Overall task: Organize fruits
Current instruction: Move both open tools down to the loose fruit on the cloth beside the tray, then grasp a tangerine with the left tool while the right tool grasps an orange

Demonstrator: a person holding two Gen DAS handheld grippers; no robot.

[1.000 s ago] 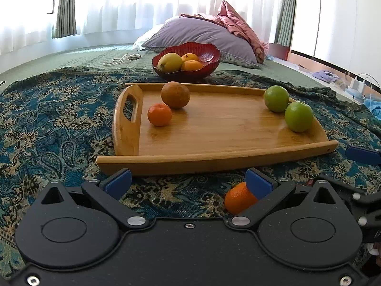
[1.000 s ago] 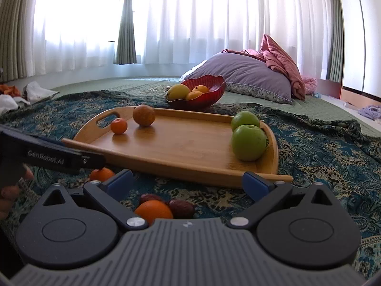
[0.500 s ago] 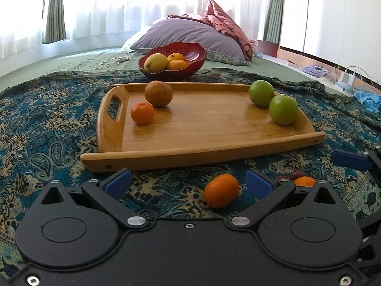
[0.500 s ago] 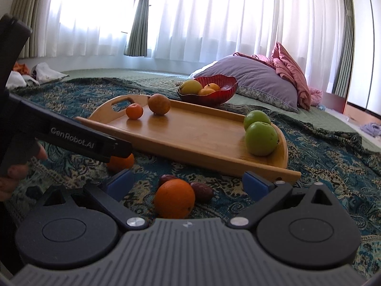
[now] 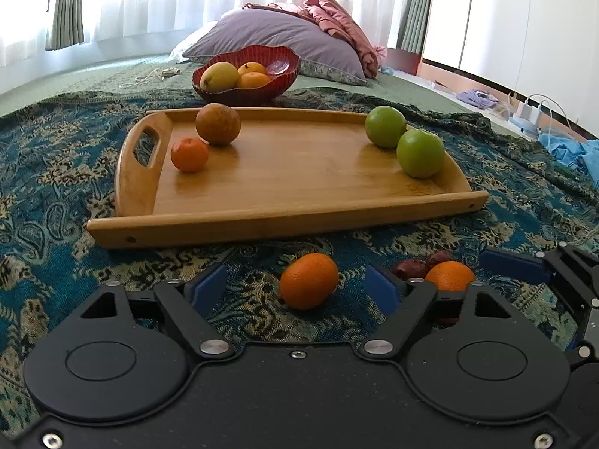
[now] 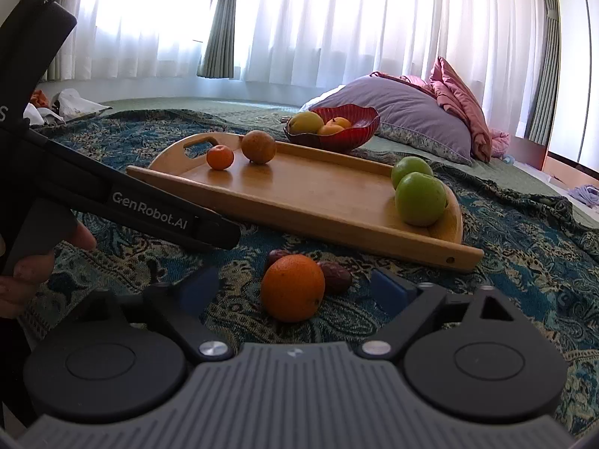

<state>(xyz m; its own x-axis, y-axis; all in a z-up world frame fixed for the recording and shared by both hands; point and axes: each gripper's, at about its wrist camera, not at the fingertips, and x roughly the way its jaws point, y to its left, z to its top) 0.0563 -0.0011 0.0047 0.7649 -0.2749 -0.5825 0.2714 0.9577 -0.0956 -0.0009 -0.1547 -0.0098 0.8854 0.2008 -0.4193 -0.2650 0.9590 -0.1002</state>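
Observation:
My left gripper [image 5: 295, 289] hangs low over the patterned cloth with an orange [image 5: 309, 280] between its blue pads. The jaws are closing, and a gap shows on both sides of the fruit. My right gripper [image 6: 294, 288] straddles a second orange [image 6: 292, 288] the same way, closing without touching it. Two dark dates [image 6: 337, 271] lie just behind that orange. The wooden tray [image 5: 262, 224] beyond holds a small orange [image 5: 189, 154], a brown round fruit [image 5: 218, 124] and two green apples [image 5: 420, 153].
A red bowl [image 5: 284, 63] with a yellow fruit and oranges stands behind the tray. A purple pillow [image 5: 284, 37] lies further back. In the right wrist view a hand [image 6: 22, 273] holds the other tool's black housing [image 6: 149, 205] at the left. Cables and clothes lie at the far right.
Both grippers shifted so that each orange now sits centred between the pads instead of off to one side. Both pairs of jaws stand narrower than before.

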